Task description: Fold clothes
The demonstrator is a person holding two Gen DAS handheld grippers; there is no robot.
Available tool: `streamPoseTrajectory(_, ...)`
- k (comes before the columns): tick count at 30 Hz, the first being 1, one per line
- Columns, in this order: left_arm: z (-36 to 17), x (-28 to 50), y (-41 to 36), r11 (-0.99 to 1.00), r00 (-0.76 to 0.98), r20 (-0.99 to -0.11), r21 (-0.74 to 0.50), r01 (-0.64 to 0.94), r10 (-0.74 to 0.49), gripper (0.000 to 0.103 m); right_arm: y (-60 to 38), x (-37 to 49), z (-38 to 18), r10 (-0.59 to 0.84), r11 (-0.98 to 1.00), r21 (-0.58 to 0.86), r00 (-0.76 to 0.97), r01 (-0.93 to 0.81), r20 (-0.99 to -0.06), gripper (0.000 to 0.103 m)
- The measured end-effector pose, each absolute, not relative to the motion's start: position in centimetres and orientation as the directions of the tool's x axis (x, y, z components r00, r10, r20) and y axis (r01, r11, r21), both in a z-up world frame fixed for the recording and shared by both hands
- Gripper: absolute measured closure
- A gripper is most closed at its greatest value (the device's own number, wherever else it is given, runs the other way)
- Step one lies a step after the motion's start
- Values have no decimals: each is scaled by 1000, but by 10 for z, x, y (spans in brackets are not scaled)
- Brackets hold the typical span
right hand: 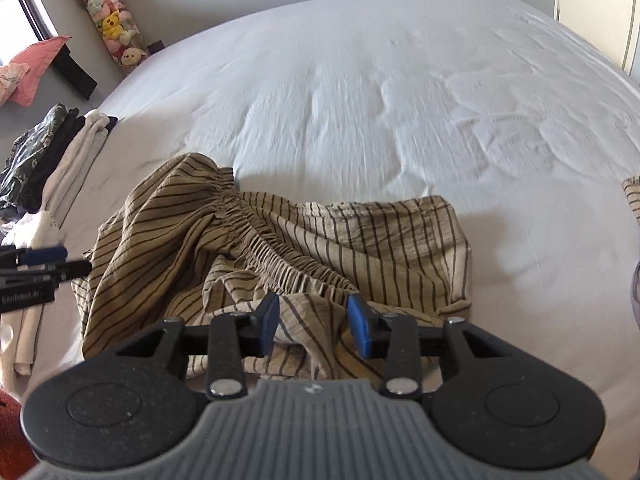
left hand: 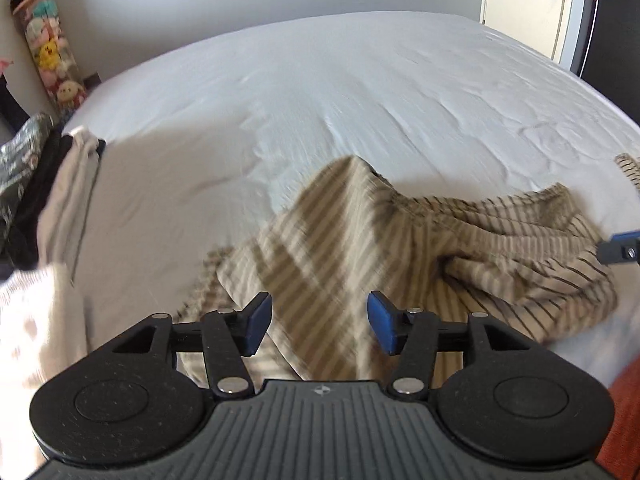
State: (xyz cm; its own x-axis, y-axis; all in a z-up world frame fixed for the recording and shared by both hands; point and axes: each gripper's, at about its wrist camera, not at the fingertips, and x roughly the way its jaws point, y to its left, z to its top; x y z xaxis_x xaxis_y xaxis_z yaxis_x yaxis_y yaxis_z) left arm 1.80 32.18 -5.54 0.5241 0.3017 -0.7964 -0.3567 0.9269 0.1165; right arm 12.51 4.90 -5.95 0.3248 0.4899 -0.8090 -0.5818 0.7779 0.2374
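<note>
Step in hand: laying out the crumpled garment before the first fold.

The striped elastic-waist garment point(right hand: 280, 248) lies bunched on the bed point(right hand: 360, 80). Left gripper point(left hand: 320, 326) and right gripper point(right hand: 313, 326) hover over it, jaws wide, apparently empty. Next: grip the waistband point(right hand: 276, 252) and spread it flat.

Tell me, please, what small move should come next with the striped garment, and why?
Probably close the right gripper on the fabric between its open jaws. The striped garment lies crumpled on the bed, its elastic waistband bunched, and the left gripper is open too, so nothing is held yet.
</note>
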Motion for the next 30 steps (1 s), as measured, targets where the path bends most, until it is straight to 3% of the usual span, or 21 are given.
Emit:
streamPoseTrajectory(12,-96,94,359,953,451,-843,227,-199,295,35,83,153,-104,404,791,215,226,-573,-886,61)
streamPoseTrajectory(16,-117,110,366,967,433,-869,176,-184,241,37,88,159,-114,398,784,221,196,-581,-896,71)
streamPoseTrajectory(17,-120,112,367,969,438,-869,161,-186,228,47,88,160,-115,399,782,221,195,-582,-896,74)
streamPoseTrajectory(18,-123,113,368,971,446,-868,147,-188,218,67,87,160,-116,399,782,222,195,-583,-896,81)
streamPoseTrajectory(21,-122,109,367,973,478,-854,128,-193,207,94,82,161,-112,411,779,228,202,-584,-889,90)
streamPoseTrajectory(24,-110,104,370,965,513,-826,138,-222,236,101,77,164,-102,422,780,219,233,-587,-876,95)
streamPoseTrajectory(30,-64,88,385,928,575,-748,147,-343,331,102,80,181,-58,462,775,161,373,-611,-805,97)
